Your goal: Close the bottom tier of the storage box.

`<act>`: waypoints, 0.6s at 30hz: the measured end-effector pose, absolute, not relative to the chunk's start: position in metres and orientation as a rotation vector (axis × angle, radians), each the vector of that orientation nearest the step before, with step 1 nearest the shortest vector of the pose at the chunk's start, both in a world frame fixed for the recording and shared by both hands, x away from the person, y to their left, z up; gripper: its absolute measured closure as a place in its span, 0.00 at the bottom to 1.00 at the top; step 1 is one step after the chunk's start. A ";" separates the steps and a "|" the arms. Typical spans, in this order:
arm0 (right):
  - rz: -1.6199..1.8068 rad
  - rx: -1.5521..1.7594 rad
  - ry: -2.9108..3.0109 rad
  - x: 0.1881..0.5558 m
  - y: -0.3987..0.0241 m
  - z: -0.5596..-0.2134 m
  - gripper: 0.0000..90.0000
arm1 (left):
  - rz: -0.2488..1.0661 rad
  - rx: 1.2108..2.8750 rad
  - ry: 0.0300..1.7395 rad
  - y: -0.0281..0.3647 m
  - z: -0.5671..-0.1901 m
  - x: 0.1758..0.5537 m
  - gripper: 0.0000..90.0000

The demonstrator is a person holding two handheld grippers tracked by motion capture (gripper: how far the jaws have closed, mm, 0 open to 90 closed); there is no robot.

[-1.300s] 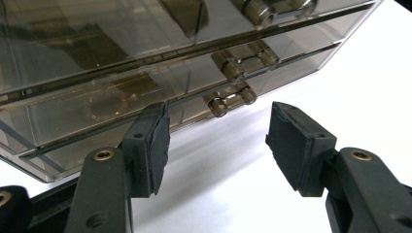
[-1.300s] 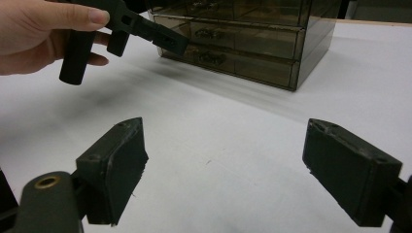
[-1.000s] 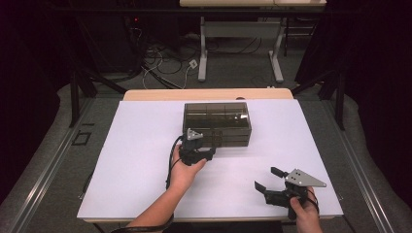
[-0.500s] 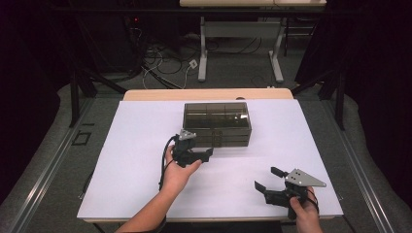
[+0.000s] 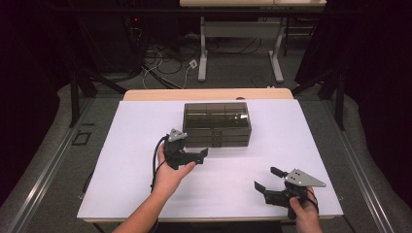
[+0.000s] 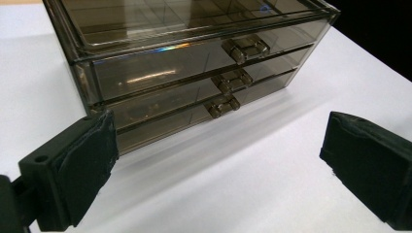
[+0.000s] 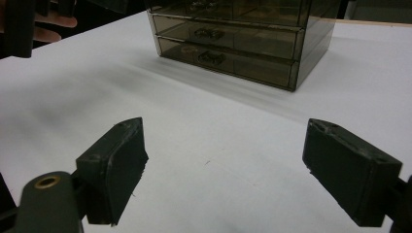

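A smoky transparent drawer box (image 5: 217, 124) with three shut drawers stands at the middle back of the white table (image 5: 121, 160). My left gripper (image 5: 190, 149) hovers just in front of the box's left front corner. Its jaws have just been opening and now stand wide with nothing between them. In the left gripper view the box (image 6: 184, 58) fills the top, its three small handles (image 6: 232, 80) stacked to the right, and the left gripper (image 6: 226, 165) is open over bare table. My right gripper (image 5: 266, 177) rests open near the front right edge, well clear of the box (image 7: 233, 34).
The table's front edge runs just under both hands. Beyond the table's wooden far edge (image 5: 209, 93) lie floor cables and desk legs. The hand holding the left gripper (image 7: 53, 22) shows at the top left of the right gripper view.
The left gripper has drawn back from the box front, a little left and up, and its jaws have spread wide. The right gripper has not moved.
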State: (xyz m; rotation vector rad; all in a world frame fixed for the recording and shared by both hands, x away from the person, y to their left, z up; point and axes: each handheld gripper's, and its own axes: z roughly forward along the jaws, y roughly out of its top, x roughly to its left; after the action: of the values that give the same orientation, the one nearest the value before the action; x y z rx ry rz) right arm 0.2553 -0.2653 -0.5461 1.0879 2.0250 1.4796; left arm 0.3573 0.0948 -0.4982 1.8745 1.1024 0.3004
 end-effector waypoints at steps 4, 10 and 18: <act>1.482 1.089 2.024 0.255 -0.265 -0.546 0.17 | 0.322 1.888 1.074 0.102 -0.495 0.351 0.00; 1.480 1.094 2.023 0.255 -0.264 -0.546 0.17 | 0.330 1.906 1.039 0.116 -0.494 0.341 0.00; 1.476 1.091 2.022 0.255 -0.264 -0.546 0.17 | 0.350 1.875 1.026 0.140 -0.493 0.331 0.00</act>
State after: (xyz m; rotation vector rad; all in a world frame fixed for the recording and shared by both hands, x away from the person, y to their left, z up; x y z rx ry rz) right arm 0.2553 -0.2642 -0.5463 1.0911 2.0223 1.4763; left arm 0.3310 0.1404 -0.4927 1.8748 1.0259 0.3496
